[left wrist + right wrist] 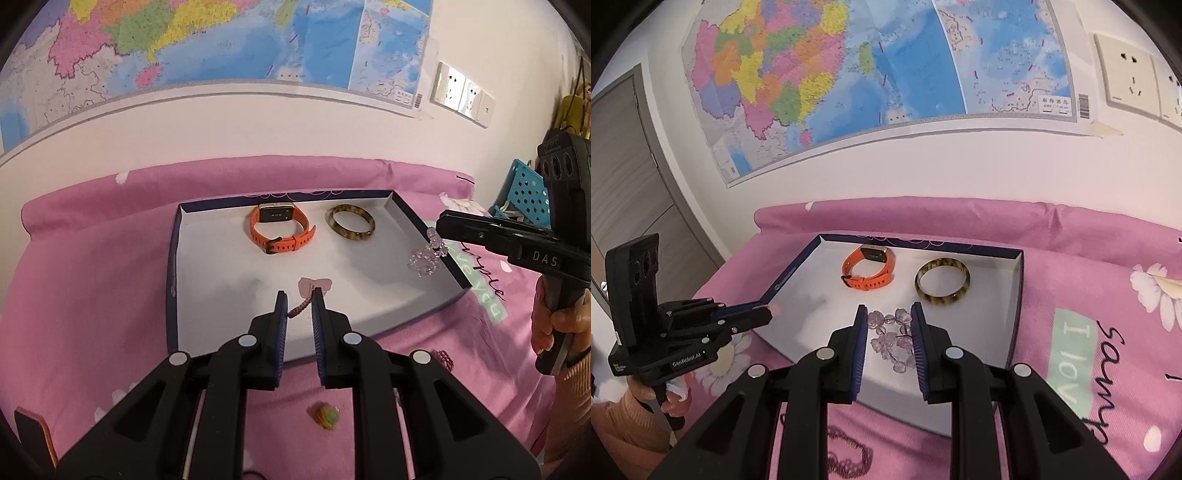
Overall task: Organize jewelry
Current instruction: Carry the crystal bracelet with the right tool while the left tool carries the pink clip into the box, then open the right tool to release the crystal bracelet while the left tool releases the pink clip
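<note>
A shallow navy box with a white floor [207, 280] [975, 325] lies on pink bedding. In it are an orange watch [280, 230] [868, 269] and a brown mottled bangle [350, 222] [942, 282]. My left gripper [299, 306] holds a pink butterfly charm [314, 286] by its braided cord over the box's near part. My right gripper [889, 325] is shut loosely on a pale purple bead bracelet [892, 339], which dangles over the box's right edge in the left wrist view [426, 254].
A colourful round trinket [325, 415] and a dark pink beaded piece [443, 356] lie on the pink bedding in front of the box. A blue perforated basket [524, 192] stands at the far right. The wall with a map is close behind.
</note>
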Available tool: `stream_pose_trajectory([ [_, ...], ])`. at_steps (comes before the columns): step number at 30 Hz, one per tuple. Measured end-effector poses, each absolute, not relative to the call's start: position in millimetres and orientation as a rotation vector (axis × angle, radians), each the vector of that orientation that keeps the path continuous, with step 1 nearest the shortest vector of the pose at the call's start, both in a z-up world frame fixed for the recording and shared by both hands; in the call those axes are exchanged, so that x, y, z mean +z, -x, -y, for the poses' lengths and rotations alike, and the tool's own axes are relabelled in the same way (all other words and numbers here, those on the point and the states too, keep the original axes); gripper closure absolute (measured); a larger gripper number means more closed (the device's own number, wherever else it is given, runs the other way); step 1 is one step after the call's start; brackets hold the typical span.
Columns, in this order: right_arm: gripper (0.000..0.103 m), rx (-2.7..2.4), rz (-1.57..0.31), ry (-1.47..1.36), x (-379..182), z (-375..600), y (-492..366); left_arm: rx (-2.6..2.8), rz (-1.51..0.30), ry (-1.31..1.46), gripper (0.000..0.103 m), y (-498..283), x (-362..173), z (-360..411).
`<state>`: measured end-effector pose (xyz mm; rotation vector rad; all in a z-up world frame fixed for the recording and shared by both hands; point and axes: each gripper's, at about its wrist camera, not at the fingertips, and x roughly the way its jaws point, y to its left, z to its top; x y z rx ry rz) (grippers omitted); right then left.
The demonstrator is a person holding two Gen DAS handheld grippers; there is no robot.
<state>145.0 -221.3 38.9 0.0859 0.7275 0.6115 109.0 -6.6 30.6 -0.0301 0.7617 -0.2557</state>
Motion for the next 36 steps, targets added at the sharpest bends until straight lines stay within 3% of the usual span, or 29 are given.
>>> stream_pose_trajectory([
  [36,0.081,0.547,-0.792,-0.001,2.0,184.5,-196.2,-0.195,-0.909,0.026,0.088,-182.2,-11.5,13.6],
])
